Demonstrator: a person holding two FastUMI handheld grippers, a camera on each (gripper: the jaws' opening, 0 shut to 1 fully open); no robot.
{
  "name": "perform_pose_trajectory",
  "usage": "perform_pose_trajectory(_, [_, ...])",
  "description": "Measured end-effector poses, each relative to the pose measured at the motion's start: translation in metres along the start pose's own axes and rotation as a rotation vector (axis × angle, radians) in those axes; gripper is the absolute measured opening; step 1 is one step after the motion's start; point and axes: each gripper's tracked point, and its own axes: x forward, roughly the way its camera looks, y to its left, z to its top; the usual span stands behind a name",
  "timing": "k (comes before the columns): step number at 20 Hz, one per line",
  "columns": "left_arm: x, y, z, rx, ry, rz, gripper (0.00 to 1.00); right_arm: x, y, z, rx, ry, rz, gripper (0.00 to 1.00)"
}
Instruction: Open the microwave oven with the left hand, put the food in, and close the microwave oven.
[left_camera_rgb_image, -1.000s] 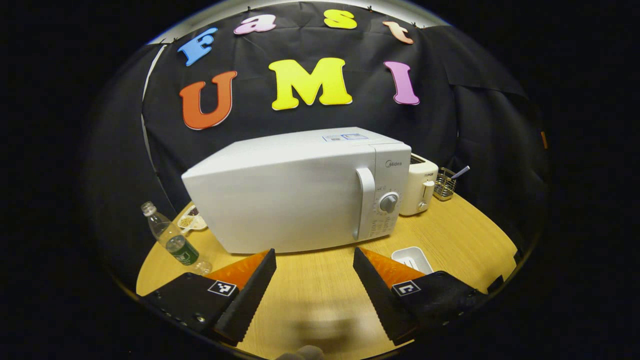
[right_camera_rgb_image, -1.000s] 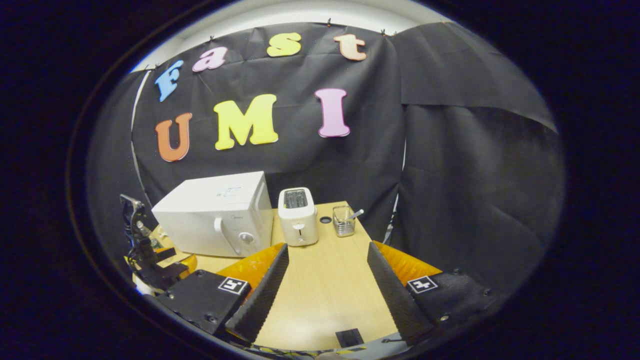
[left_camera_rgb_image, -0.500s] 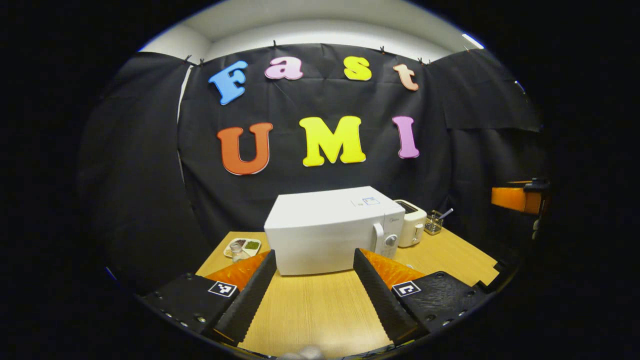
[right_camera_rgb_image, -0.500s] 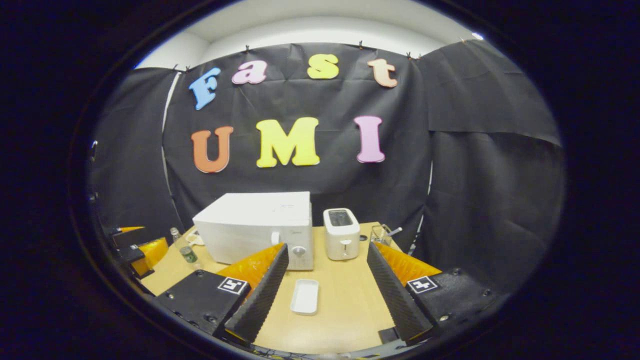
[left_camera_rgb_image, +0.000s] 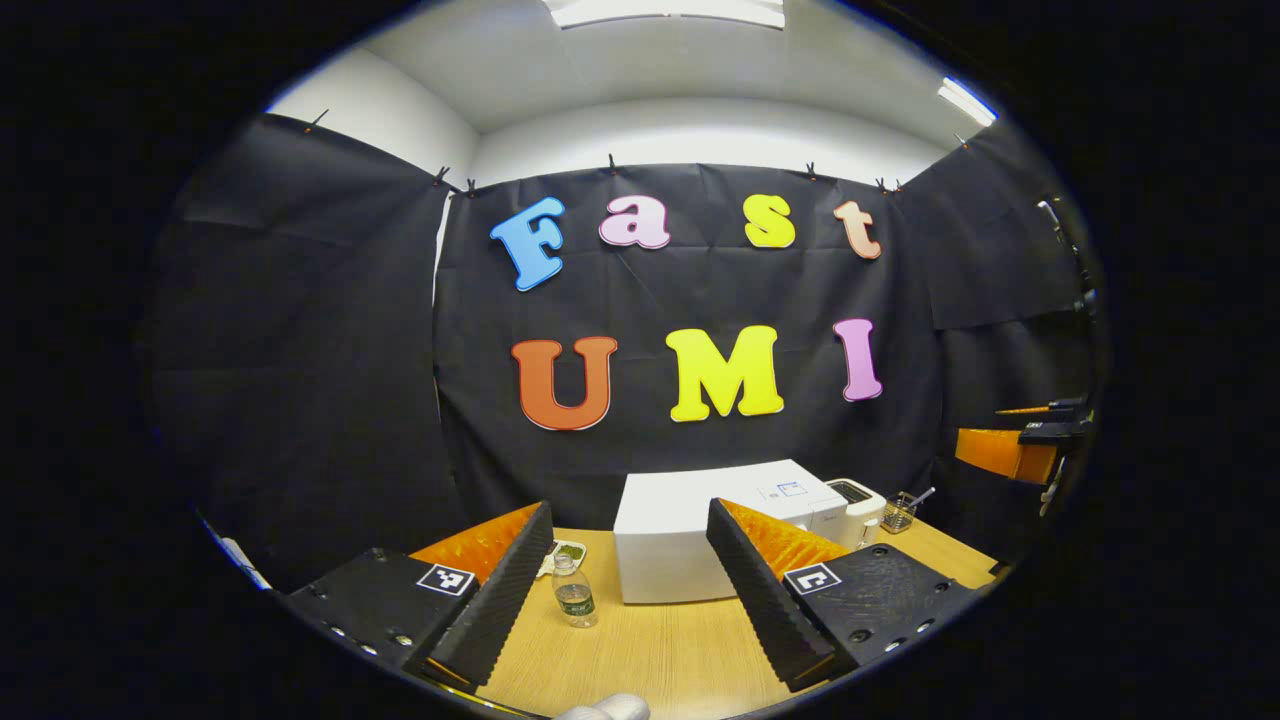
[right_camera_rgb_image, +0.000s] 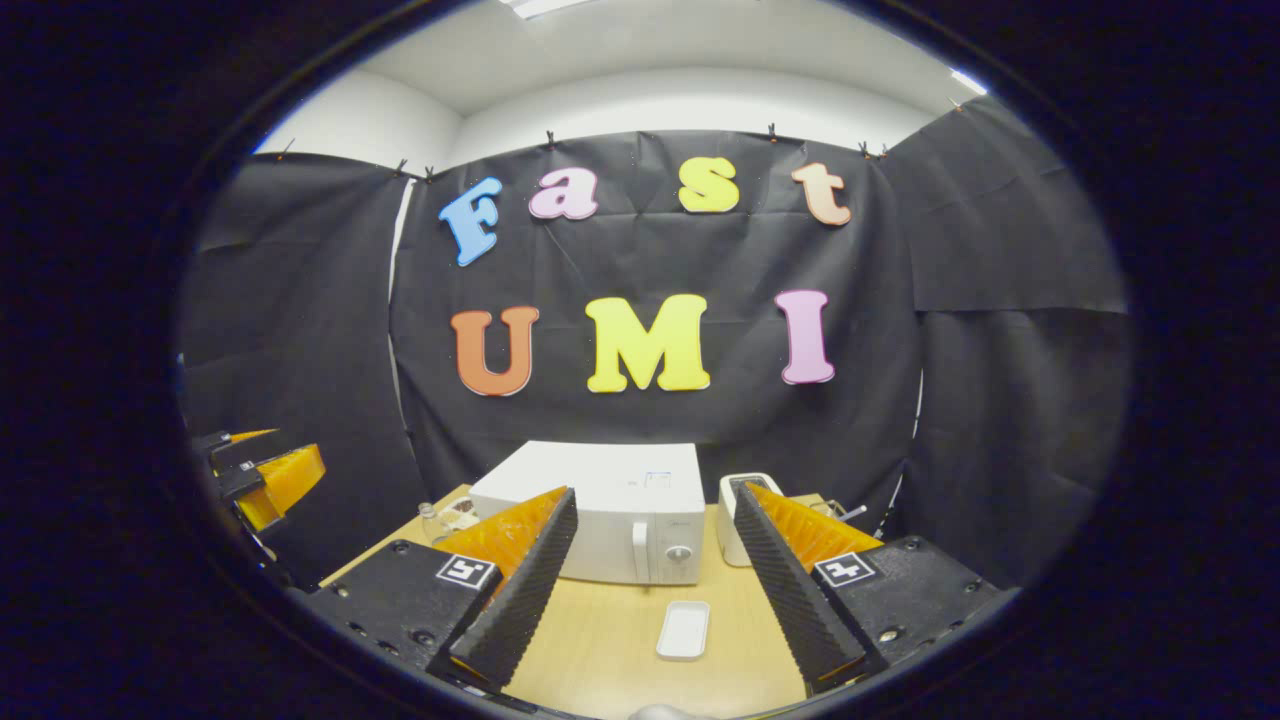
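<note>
The white microwave (left_camera_rgb_image: 690, 545) (right_camera_rgb_image: 600, 505) stands at the back of the wooden table with its door shut; its handle (right_camera_rgb_image: 640, 552) and knob (right_camera_rgb_image: 678, 553) face the front. A divided plate of food (left_camera_rgb_image: 567, 553) (right_camera_rgb_image: 462, 513) lies to the left of it. My left gripper (left_camera_rgb_image: 628, 508) is open, held high and well back from the table, with nothing between its fingers. My right gripper (right_camera_rgb_image: 654, 492) is open too, also far back and holding nothing. Each gripper shows at the edge of the other's view: the left gripper (right_camera_rgb_image: 262, 476) and the right gripper (left_camera_rgb_image: 1012, 450).
A plastic bottle (left_camera_rgb_image: 575, 592) (right_camera_rgb_image: 430, 516) stands left of the microwave. A white toaster (left_camera_rgb_image: 853, 503) (right_camera_rgb_image: 733, 498) and a wire utensil holder (left_camera_rgb_image: 899, 513) stand to its right. A small white dish (right_camera_rgb_image: 684, 630) lies on the table (right_camera_rgb_image: 600, 650) before the microwave.
Both grippers have drawn back and up from the table, so the microwave looks smaller and farther off. Both have stayed open. The microwave door has stayed shut.
</note>
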Motion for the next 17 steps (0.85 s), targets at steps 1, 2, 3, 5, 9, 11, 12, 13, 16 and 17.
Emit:
perform_pose_trajectory(1, [0.001, 0.0, 0.005, -0.007, -0.011, 0.006, 0.96, -0.002, 0.001, 0.006, -0.005, -0.011, 0.003, 1.0])
perform_pose_trajectory(2, [0.002, -0.001, 0.01, -0.009, -0.022, 0.007, 0.96, -0.004, 0.002, 0.011, -0.01, -0.019, 0.006, 1.0])
perform_pose_trajectory(3, [0.003, -0.003, 0.015, -0.006, -0.034, 0.005, 0.96, -0.005, 0.002, 0.014, -0.013, -0.025, 0.008, 0.9])
perform_pose_trajectory(5, [0.006, -0.01, 0.023, 0.0, -0.052, -0.011, 0.96, -0.005, 0.0, 0.018, -0.008, -0.025, 0.007, 1.0])
perform_pose_trajectory(9, [0.008, -0.025, 0.03, 0.011, -0.063, -0.046, 0.96, -0.01, -0.012, 0.024, 0.006, -0.034, -0.011, 1.0])
perform_pose_trajectory(11, [0.009, -0.031, 0.034, 0.026, -0.072, -0.052, 0.96, -0.014, -0.023, 0.027, 0.002, -0.044, -0.034, 1.0])
perform_pose_trajectory(12, [0.009, -0.033, 0.035, 0.032, -0.074, -0.058, 0.96, -0.016, -0.028, 0.028, 0.004, -0.048, -0.044, 0.9])
perform_pose_trajectory(13, [0.008, -0.038, 0.037, 0.033, -0.08, -0.066, 0.96, -0.019, -0.032, 0.03, 0.009, -0.053, -0.052, 1.0])
perform_pose_trajectory(16, [0.006, -0.044, 0.042, 0.04, -0.091, -0.077, 0.96, -0.023, -0.043, 0.03, 0.023, -0.056, -0.07, 1.0])
perform_pose_trajectory(17, [0.007, -0.044, 0.043, 0.035, -0.089, -0.077, 0.96, -0.025, -0.046, 0.03, 0.023, -0.054, -0.074, 1.0])
